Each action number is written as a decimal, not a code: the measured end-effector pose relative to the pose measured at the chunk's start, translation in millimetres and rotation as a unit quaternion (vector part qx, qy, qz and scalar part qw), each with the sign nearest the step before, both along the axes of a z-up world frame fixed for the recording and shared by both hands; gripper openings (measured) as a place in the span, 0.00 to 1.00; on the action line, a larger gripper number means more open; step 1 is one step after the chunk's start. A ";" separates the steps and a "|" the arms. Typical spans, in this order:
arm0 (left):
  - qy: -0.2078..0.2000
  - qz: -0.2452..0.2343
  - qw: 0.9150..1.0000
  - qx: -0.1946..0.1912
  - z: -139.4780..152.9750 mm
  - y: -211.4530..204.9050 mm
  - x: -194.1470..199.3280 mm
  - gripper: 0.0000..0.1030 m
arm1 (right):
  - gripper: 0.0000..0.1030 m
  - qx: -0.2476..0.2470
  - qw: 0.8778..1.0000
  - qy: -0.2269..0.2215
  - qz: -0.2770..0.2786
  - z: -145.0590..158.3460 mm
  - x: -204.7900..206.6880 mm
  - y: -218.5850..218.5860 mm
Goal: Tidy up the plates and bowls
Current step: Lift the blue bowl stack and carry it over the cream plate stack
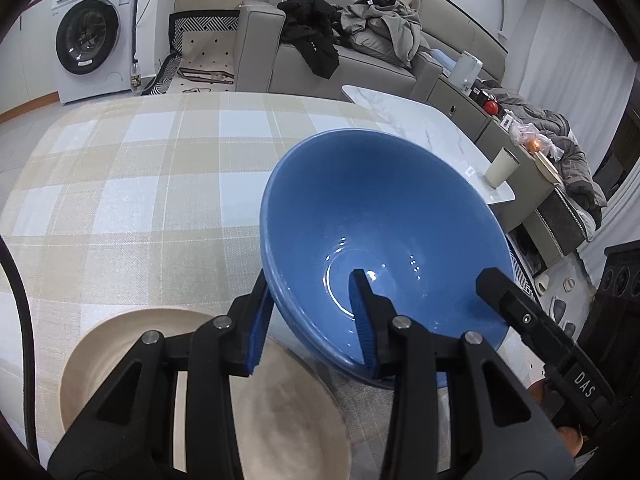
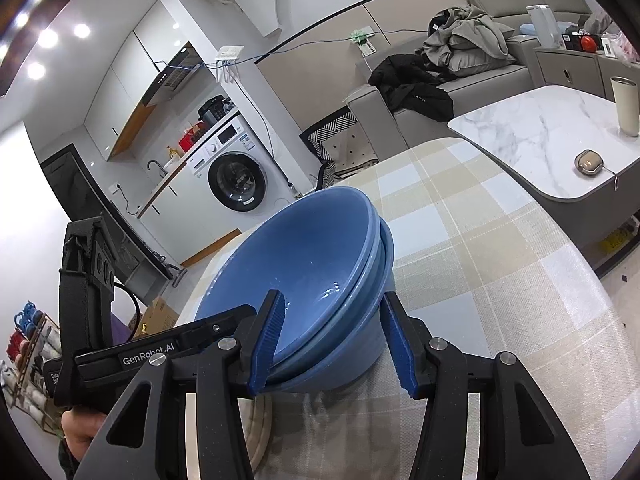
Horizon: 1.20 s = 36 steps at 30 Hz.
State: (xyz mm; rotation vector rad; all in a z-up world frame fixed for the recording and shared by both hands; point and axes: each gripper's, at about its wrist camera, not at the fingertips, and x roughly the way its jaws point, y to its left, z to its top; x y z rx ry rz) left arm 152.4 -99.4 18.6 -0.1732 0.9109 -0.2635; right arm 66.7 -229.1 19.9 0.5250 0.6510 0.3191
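Blue bowls point(image 2: 304, 248) sit nested in a short stack, tilted above a checked tablecloth point(image 1: 140, 180). In the left wrist view the top blue bowl point(image 1: 380, 208) fills the middle. My left gripper point(image 1: 310, 276) is shut on its near rim, one pad inside and one outside. My right gripper point(image 2: 332, 296) is shut across the stack's wall, its left pad inside the top bowl and its right pad outside the lower bowl point(image 2: 352, 364). A beige plate point(image 1: 280, 400) lies on the cloth under the left gripper, and its edge shows as the beige plate point(image 2: 256, 420) below the bowls.
A white marble side table point(image 1: 420, 128) stands beyond the cloth's right edge with a cream cup point(image 1: 502, 166) and a small round pouch point(image 2: 588, 164). A grey sofa point(image 1: 360, 60) piled with clothes lies behind. A washing machine point(image 1: 88, 36) stands at the far left.
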 end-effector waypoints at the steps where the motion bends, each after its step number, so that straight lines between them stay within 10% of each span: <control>1: -0.003 0.000 1.000 0.001 3.6 -0.5 -2.6 0.34 | 0.49 0.001 1.000 -0.003 0.000 1.9 -1.2 -0.6; 36: -0.069 0.071 0.995 0.017 106.6 55.1 -142.3 0.34 | 0.49 -0.014 0.995 -0.068 0.075 69.0 -49.9 54.2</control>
